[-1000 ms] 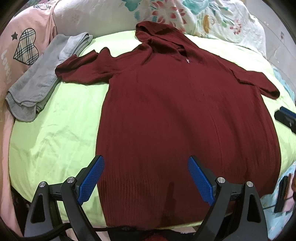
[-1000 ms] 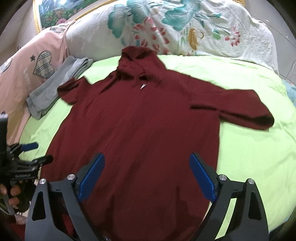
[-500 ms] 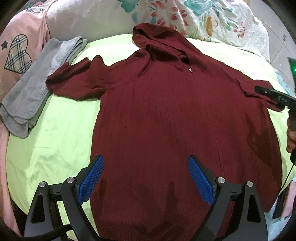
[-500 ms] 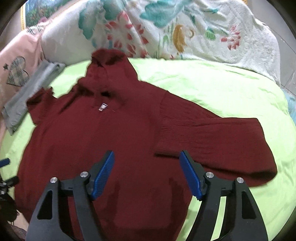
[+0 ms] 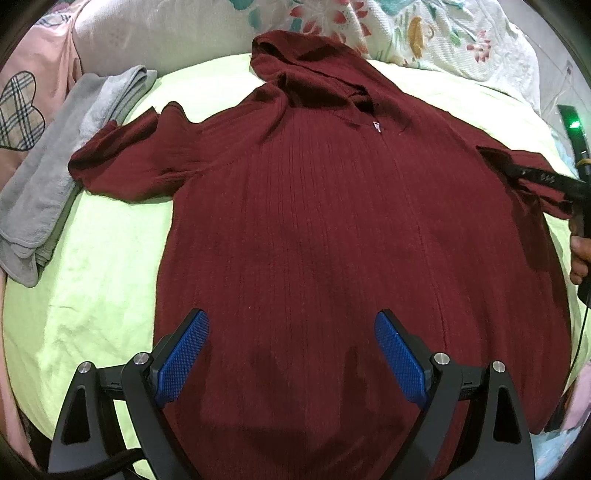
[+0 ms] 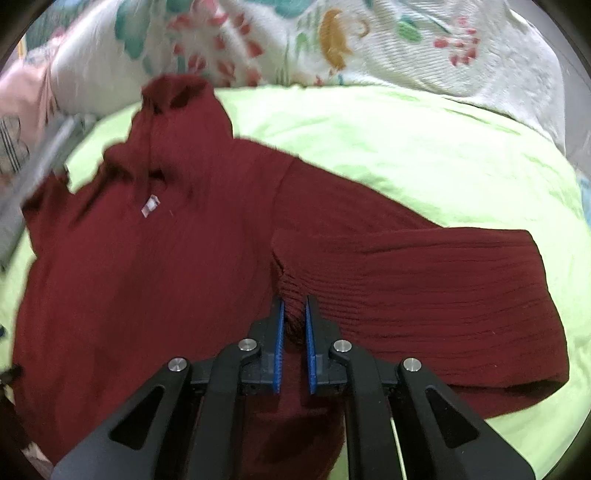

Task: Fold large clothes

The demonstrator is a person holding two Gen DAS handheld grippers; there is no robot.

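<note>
A dark red hooded sweater (image 5: 332, 229) lies flat, front up, on a light green bed sheet (image 5: 96, 295), with its hood (image 5: 303, 70) toward the flowered pillows (image 5: 424, 33). The left gripper (image 5: 291, 354) hangs above the lower part of the sweater with its blue pads spread wide, and nothing is between them. The right gripper (image 6: 294, 325) has just been closing its jaws, and now they pinch a fold of the knit where the sleeve (image 6: 424, 295) joins the body (the sleeve lies stretched out to the side on the sheet). A folded grey cloth (image 5: 62, 166) rests just beside the other sleeve, near a pink pillow (image 5: 33, 85).
</note>
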